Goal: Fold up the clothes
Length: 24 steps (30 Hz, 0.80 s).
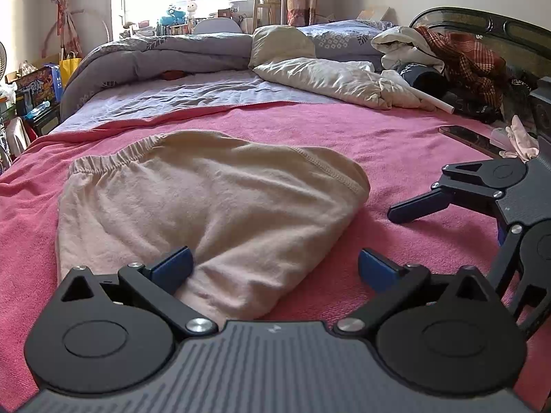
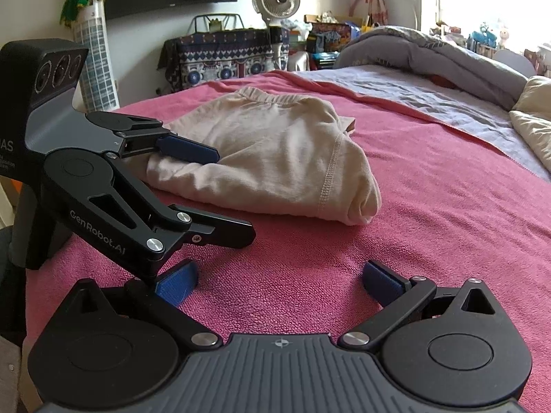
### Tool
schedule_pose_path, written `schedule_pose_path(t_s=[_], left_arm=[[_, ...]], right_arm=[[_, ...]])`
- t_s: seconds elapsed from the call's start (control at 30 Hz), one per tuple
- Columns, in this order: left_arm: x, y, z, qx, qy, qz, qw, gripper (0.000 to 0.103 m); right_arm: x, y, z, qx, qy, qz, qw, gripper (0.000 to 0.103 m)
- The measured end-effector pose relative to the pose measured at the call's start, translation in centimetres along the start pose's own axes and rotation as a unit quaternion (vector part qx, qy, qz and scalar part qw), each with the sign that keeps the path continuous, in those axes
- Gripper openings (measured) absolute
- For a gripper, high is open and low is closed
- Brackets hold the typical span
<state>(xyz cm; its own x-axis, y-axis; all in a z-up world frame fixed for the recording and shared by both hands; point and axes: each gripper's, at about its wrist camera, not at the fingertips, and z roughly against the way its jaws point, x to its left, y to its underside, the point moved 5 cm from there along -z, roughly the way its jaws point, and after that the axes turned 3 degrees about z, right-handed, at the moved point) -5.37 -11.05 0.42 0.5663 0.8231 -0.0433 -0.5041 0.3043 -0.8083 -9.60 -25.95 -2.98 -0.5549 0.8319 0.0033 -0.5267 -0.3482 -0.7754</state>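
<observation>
left gripper point(image 1: 275, 268) first: its blue-padded fingers point(image 1: 172, 268) are spread wide, straddling the near end of the pale peach soft knit garment with the elastic waistband point(image 1: 206, 206), low in the centre of the left wrist frame. one pad touches the cloth; the jaws grip nothing. the right wrist view shows the same thing from the side, at middle left: upper finger resting on the fabric's near edge, lower finger down by the pink terry blanket point(image 2: 430, 189).

right gripper point(image 2: 280, 284) now: fingers also wide apart, nothing between them, hovering over bare blanket at the bottom of its own frame, just beside the garment and not touching it.

the garment lies roughly folded in the middle of the bed, waistband toward the upper left in the left view, a stitched hem curling at the right.

my read: the step in hand is taking the near edge. to do it well, slide the lower finger fully under all the layers before closing, or only the top ply will lift. bring the right one to the hem corner so both ends rise evenly. keep clear of the dark flat phone point(image 1: 471, 137) at the right edge.
</observation>
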Motion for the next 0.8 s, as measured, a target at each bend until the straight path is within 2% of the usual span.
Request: schedule_pose_path(t_s=[0.8], left_arm=[[0.29,-0.02,-0.11,0.000,0.000,0.001,1.0000,0.103]], right_arm=[[-0.15,-0.22,0.11,0.004,0.001,0.000,1.000,0.103]])
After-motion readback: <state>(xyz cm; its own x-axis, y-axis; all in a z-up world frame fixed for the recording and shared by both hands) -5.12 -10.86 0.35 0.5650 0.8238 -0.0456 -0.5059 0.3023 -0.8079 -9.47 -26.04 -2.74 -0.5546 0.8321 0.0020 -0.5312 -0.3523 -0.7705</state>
